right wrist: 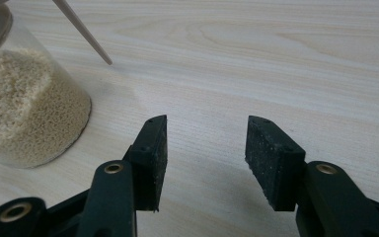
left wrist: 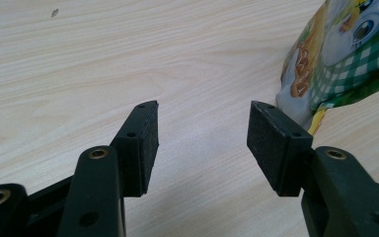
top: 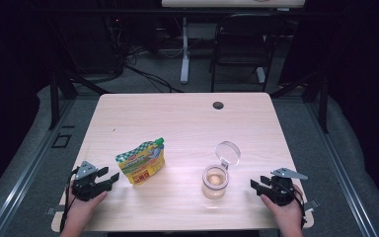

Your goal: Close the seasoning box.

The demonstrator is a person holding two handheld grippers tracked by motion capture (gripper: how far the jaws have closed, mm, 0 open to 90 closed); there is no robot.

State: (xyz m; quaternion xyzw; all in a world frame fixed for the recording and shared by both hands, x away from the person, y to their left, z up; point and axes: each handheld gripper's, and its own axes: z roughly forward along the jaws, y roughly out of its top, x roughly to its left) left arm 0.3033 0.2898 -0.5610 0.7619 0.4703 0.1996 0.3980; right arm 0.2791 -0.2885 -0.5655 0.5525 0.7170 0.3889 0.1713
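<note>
One pouch, one jar.

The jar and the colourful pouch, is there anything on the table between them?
No. In the high view only bare wooden table lies between the pouch and the jar; the jar's open lid tilts away behind it.

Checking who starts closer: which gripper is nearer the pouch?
Left. The left gripper sits just beside the pouch, open and not touching it. The right gripper is across the table, beyond the jar.
</note>
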